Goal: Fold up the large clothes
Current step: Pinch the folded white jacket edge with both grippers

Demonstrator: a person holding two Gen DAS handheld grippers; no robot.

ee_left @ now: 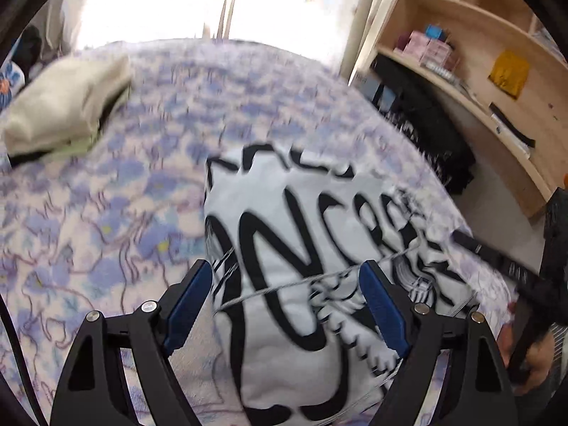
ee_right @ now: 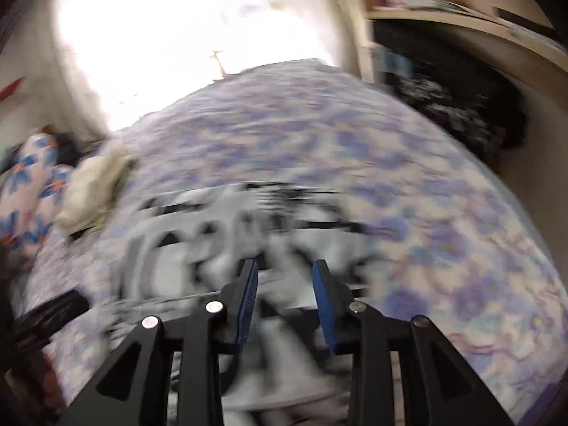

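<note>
Blown-out window point(ee_left: 159, 3) glare, motion blur

blurred: garment point(ee_right: 220, 234) print (right view) | cut off: garment's near edge

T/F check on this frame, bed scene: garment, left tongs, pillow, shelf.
1. The white garment with black lettering lies on the floral bedspread. True.
2. The left tongs are clamped shut. False: they stand wide open over the garment.
3. A beige pillow sits at the far left of the bed. True.
4. The wooden shelf is left of the bed. False: it is to the right.
</note>
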